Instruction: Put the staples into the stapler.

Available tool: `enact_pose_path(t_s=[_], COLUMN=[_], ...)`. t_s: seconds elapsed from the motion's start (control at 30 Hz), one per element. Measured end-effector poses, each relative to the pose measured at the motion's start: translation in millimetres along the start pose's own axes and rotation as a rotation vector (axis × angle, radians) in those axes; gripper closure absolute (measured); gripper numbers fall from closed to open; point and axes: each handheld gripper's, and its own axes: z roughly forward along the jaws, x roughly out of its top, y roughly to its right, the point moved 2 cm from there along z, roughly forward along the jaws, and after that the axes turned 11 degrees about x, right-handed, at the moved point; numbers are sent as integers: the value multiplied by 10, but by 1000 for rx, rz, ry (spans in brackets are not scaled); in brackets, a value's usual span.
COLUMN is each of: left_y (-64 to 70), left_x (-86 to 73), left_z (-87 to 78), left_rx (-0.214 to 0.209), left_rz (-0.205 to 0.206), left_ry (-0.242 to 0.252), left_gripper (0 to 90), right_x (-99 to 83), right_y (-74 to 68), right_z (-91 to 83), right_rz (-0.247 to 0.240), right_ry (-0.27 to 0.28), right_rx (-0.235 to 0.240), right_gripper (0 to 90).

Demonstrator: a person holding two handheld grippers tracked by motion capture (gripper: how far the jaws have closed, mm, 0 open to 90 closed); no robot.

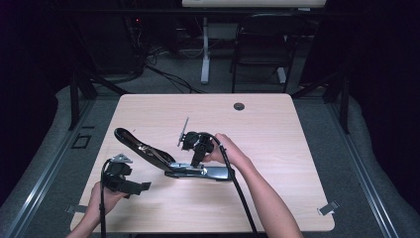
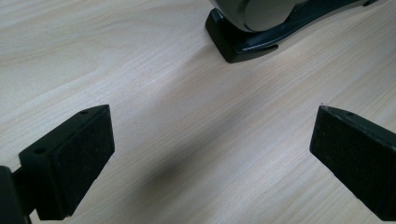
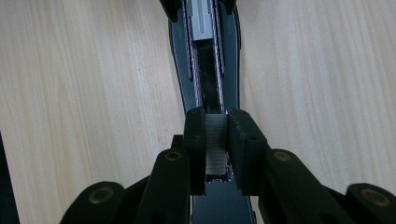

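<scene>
A black stapler (image 1: 208, 172) lies mid-table with its lid (image 1: 136, 144) swung up and back to the left, leaving the staple channel (image 3: 208, 60) bare. My right gripper (image 1: 197, 159) points down over that channel and is shut on a grey strip of staples (image 3: 215, 144), held just above or in the channel's rear part. A grey pusher (image 3: 203, 18) sits farther along the channel. My left gripper (image 1: 144, 187) rests low near the table's front left, open, with nothing between its pads (image 2: 81, 158). One black end of the stapler (image 2: 243, 32) lies ahead of it.
The light wooden table (image 1: 267, 129) has a round cable grommet (image 1: 239, 106) near its far edge. A black chair (image 1: 262, 44) and a desk leg stand beyond the table. Bare tabletop lies right of the stapler.
</scene>
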Motion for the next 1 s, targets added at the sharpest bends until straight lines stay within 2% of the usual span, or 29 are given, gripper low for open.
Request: enact_pose_path(t_s=[1.0], left_y=[-2], left_x=[1], left_z=[-3], left_rx=[1], left_rz=[-2], left_ry=[2], left_gripper=[0], right_x=[32], right_y=[1], right_z=[39], right_rz=[-42], right_ry=[-46], right_rx=[-6], right_gripper=[780])
